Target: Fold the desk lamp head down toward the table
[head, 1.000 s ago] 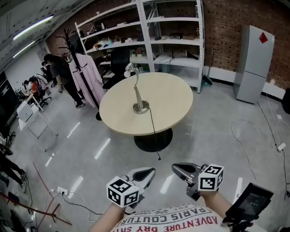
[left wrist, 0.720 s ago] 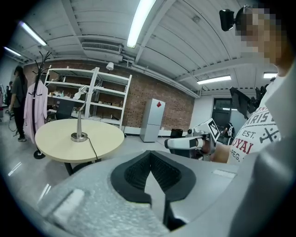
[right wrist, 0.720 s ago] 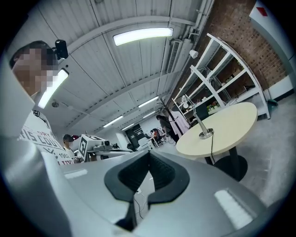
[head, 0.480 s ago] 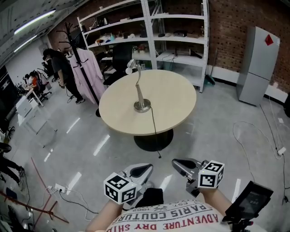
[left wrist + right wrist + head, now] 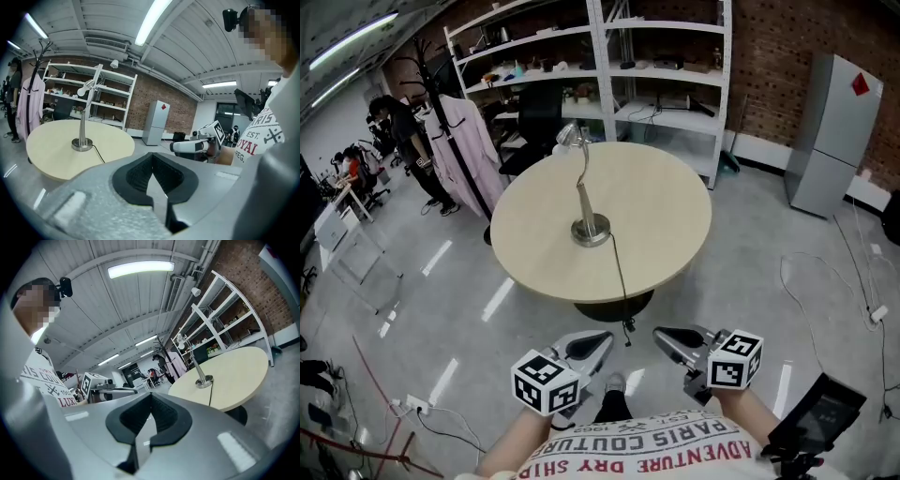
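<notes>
A silver desk lamp (image 5: 590, 228) stands upright on the round beige table (image 5: 666, 216), its round base near the table's middle and its white head (image 5: 568, 137) raised at the far left. Its black cord (image 5: 621, 272) runs off the near edge. The lamp also shows in the left gripper view (image 5: 82, 143) and the right gripper view (image 5: 204, 379). My left gripper (image 5: 602, 339) and right gripper (image 5: 661, 338) are held close to my body, well short of the table, both shut and empty.
White shelving (image 5: 609, 66) stands behind the table. A coat rack with a pink coat (image 5: 464, 150) is at the left, people (image 5: 403, 141) beyond it. A grey fridge (image 5: 830, 131) stands at the right. Cables (image 5: 825, 281) lie on the glossy floor.
The table and lamp have come closer and lower in the head view as I walked toward them. Both grippers stay shut in front of me.
</notes>
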`<action>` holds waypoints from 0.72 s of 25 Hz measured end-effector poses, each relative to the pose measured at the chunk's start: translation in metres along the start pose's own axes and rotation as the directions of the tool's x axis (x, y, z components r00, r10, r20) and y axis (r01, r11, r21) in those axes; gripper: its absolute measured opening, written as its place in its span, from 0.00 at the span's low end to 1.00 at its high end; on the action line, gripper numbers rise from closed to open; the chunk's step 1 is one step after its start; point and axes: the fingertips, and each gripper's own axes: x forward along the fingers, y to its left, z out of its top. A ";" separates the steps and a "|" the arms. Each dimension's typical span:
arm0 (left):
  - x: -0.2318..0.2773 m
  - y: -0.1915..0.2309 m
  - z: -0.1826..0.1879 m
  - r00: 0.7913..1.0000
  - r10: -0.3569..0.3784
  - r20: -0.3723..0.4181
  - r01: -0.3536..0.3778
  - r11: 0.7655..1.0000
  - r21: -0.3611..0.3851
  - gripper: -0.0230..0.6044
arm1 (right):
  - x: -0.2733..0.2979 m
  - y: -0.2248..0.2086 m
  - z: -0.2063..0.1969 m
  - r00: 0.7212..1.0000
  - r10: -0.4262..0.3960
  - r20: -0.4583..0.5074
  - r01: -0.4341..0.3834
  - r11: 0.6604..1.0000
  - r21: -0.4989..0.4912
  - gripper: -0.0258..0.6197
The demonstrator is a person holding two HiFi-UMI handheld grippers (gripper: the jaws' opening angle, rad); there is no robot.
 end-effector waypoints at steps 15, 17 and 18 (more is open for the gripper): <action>0.043 0.199 0.062 1.000 0.012 -0.027 -0.012 1.000 -0.015 0.04 | 0.160 -0.106 0.076 0.999 -0.018 -0.026 0.017 1.000 -0.016 0.04; 0.048 0.221 0.069 1.000 0.012 -0.023 -0.013 1.000 -0.016 0.04 | 0.178 -0.116 0.085 0.999 -0.024 -0.032 0.023 0.999 -0.027 0.04; 0.050 0.231 0.072 1.000 0.012 -0.022 -0.012 1.000 -0.016 0.04 | 0.187 -0.121 0.088 0.999 -0.027 -0.034 0.026 0.999 -0.036 0.04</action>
